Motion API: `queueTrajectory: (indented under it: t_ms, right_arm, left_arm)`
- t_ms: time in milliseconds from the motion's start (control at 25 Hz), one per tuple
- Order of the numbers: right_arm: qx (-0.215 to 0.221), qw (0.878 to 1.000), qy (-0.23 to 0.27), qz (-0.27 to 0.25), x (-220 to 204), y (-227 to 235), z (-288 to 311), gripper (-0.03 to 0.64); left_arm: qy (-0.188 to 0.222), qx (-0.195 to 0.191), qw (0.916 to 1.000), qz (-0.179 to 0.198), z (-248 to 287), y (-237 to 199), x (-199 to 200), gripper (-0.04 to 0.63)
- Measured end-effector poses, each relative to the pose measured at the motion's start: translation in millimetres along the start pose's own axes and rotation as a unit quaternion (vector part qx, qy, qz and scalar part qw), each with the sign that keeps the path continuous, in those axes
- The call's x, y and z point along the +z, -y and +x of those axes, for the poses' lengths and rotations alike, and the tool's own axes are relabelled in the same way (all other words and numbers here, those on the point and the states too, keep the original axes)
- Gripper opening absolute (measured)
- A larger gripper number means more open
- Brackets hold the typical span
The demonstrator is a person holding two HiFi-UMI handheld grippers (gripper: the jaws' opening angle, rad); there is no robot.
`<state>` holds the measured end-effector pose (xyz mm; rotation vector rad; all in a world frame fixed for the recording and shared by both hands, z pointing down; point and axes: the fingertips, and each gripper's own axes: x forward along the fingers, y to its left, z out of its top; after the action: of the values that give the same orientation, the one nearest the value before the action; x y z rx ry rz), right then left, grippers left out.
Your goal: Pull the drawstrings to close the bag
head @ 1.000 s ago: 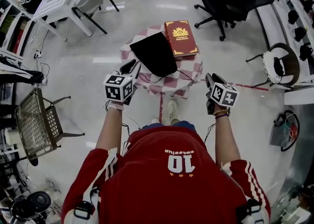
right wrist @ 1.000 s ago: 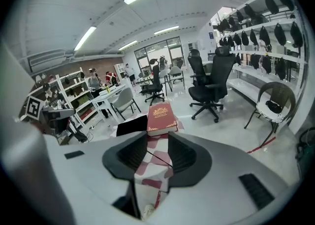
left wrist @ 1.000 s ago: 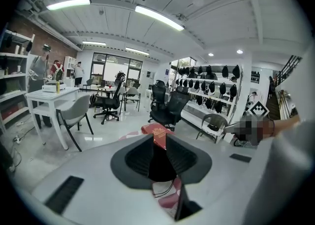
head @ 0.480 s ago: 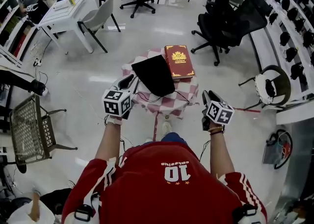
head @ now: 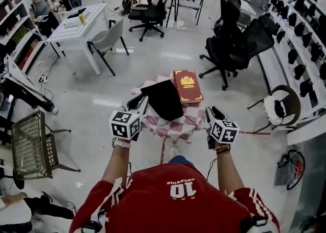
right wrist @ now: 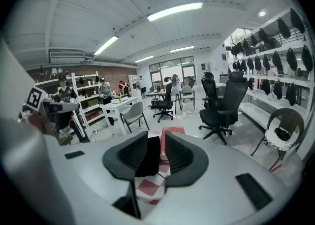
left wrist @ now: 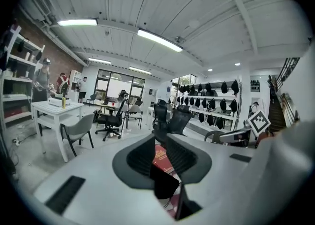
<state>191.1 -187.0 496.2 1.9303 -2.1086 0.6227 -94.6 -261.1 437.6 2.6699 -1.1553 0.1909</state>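
Black drawstring bag (head: 163, 99): lies flat on a small round surface draped in a red-and-white checked cloth (head: 197, 110), mouth end towards the person. Thin dark drawstrings (head: 190, 120) trail from its near edge over the cloth.
Red book (head: 187, 85) with a gold emblem: flat on the same cloth, just beside the bag's right edge.
Left tool (head: 138, 102): raised above the near left rim of the surface, apart from the bag. Its own view shows the jaws spread with nothing between them; bag (left wrist: 165, 182) and book (left wrist: 162, 157) appear beyond the gap.
Right tool (head: 213, 112): held off the near right rim, touching nothing. Jaws spread and empty; the bag (right wrist: 147, 157) and book (right wrist: 171, 138) show past them.
Person: red jersey (head: 173, 201), standing at the surface's near side.
Surroundings: black office chairs (head: 232, 48), white desk (head: 84, 20), grey chair (head: 109, 38), wire-mesh chair (head: 30, 143) on the glossy floor.
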Motion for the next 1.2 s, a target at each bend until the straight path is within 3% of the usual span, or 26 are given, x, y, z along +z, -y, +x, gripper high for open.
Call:
queueTrajectory:
  t_ms: [120,440,880,1200]
  right_arm:
    - [0.009,1.000,0.024,-0.003,21,-9,-6,0.117]
    - [0.032,0.995,0.090,-0.016,66,-38,-28,0.081]
    - [0.046,0.988,0.144,-0.024,92,-62,-45,0.043]
    - [0.049,0.988,0.147,-0.028,85,-75,-47,0.032]
  left_arm:
    - [-0.001,-0.005,1.0000,-0.006,-1,11,4,0.071]
    - [0.019,0.004,0.9991,0.039,-10,30,23,0.071]
    - [0.045,0.019,0.9973,0.054,-23,33,44,0.067]
    - [0.053,0.035,0.9967,0.051,-32,25,46,0.035]
